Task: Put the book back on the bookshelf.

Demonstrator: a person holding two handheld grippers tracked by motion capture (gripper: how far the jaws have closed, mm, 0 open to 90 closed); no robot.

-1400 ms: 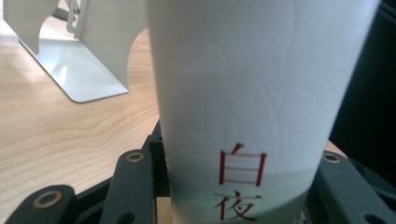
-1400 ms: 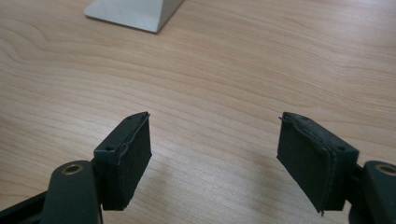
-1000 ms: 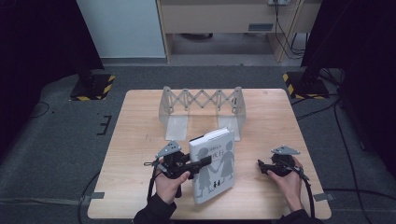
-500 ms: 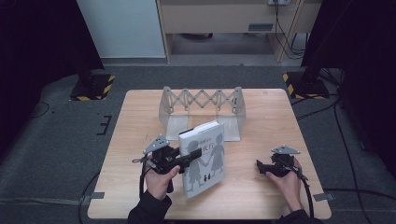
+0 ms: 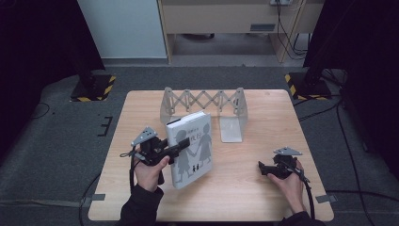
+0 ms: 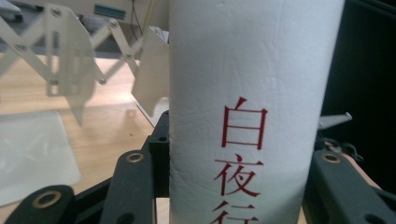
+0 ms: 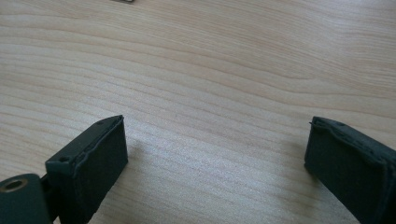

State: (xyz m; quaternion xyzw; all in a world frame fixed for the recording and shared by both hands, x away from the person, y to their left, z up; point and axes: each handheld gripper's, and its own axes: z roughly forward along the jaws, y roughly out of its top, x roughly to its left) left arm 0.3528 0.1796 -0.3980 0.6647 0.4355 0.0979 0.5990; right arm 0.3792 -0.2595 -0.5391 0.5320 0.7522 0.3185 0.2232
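**Book gripped by its spine, heading for the rack**

The thick white hardback book (image 5: pixel 190 148) with dark silhouette figures on its cover is tilted up off the desk (image 5: pixel 235 197), a little left of the desk's middle and toward the near edge. The left gripper (image 5: pixel 181 147) is clamped across its spine, where red characters run down the white cloth (image 6: pixel 243 154). Just beyond it, toward the far edge, stands the pale grey expanding metal book rack (image 5: pixel 202 101) with scissor-lattice back and flat end plates.

The step in hand looks like standing the book into that rack. To do it well, keep the spine square in the jaws, bring the book fully upright before moving it, and lower its bottom edge onto a base plate between the uprights.

The right gripper (image 5: pixel 263 169) rests near the right front corner, its jaws wide apart over bare wood (image 7: pixel 210 93), holding nothing.

The book's lower edge is cut off in the left gripper view, and the small cover title is too fine to read.
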